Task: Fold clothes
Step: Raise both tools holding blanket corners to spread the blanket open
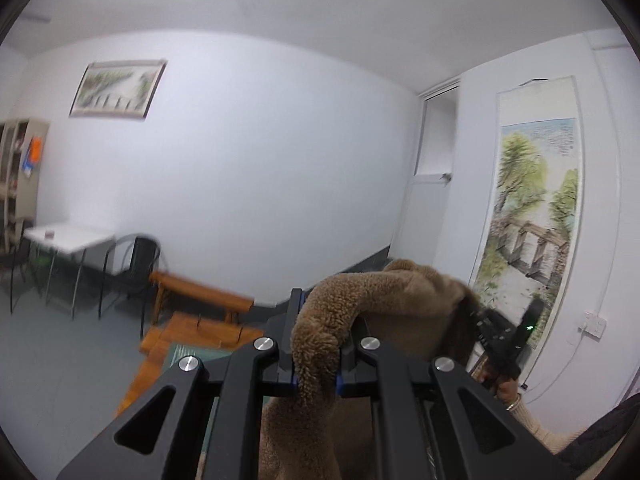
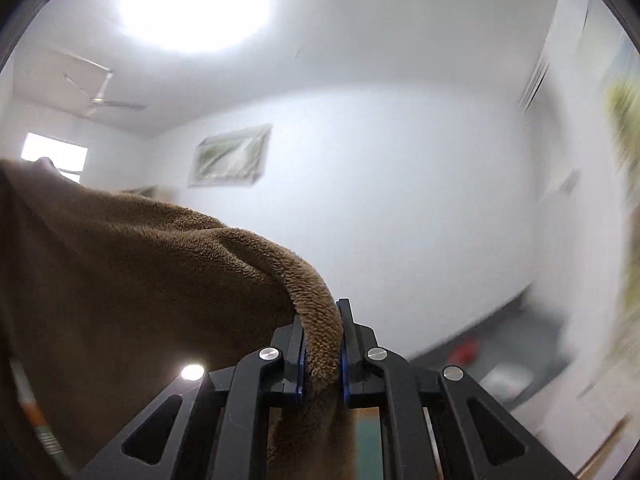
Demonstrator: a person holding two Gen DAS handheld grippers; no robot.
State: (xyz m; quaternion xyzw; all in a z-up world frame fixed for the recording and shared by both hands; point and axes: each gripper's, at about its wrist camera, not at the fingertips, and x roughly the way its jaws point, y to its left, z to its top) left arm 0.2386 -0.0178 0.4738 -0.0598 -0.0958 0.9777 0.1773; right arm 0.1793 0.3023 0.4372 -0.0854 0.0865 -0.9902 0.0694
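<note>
Left gripper (image 1: 316, 344) clamped on brown fleece (image 1: 384, 292), held up in the air; right gripper (image 2: 323, 344) clamped on another edge of the fleece (image 2: 140, 264), cloth stretched between them. Right gripper (image 1: 500, 340) seen beyond with a hand (image 1: 506, 390). Far back: wooden bench (image 1: 200, 292), chair (image 1: 134, 264), white table (image 1: 68, 236), wall scroll (image 1: 532, 208).

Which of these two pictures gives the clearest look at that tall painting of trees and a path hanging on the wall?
The left wrist view. There the tall painting hangs sharp and almost whole on the right-hand wall, behind the brown fleece garment. In the right wrist view it is only a blurred green and yellow smear at the right edge.
</note>
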